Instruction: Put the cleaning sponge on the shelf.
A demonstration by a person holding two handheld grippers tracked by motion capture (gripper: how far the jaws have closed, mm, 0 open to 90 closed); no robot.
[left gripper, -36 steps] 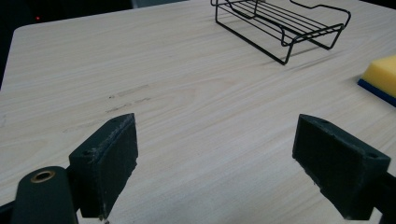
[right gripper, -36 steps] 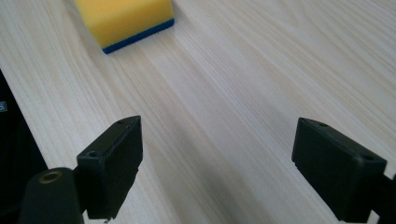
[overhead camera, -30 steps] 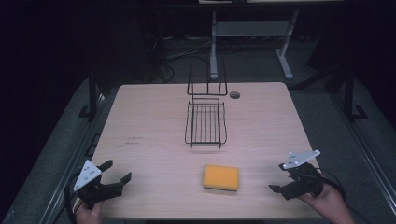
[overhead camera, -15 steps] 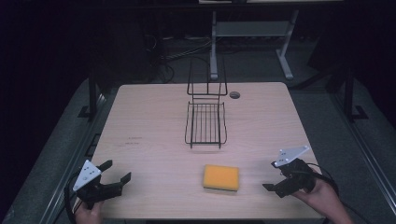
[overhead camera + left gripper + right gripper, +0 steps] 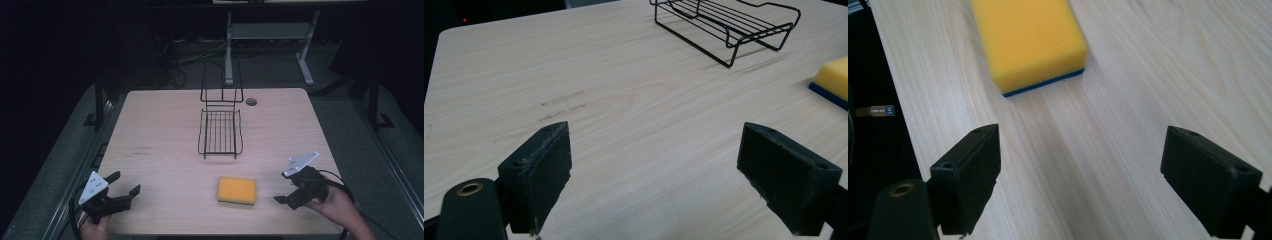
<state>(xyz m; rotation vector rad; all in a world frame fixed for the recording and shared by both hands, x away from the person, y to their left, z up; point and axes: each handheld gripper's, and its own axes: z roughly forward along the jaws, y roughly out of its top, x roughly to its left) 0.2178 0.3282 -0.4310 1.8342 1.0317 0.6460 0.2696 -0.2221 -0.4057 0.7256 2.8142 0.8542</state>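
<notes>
Wooden table (image 5: 165, 130), right gripper (image 5: 287, 192) fingers wide apart near sponge (image 5: 237, 190), holding nothing

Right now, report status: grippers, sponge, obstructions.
Right gripper open, empty, pointed at the yellow sponge, not touching. Left gripper open, empty, near table corner. Sponge flat, apart from wire rack. Bare wood between right gripper and sponge.

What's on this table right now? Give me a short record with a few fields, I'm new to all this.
surface: light wooden table
sponge: yellow with a blue underside, lying flat near the front edge, untouched
rack: black wire rack, mid-table, nothing in it
right gripper: just right of the sponge, jaws open and pointed at it, apart from it
left gripper: at the front left corner, jaws open, holding nothing
likely next move: right gripper probably closes in on the sponge
</notes>
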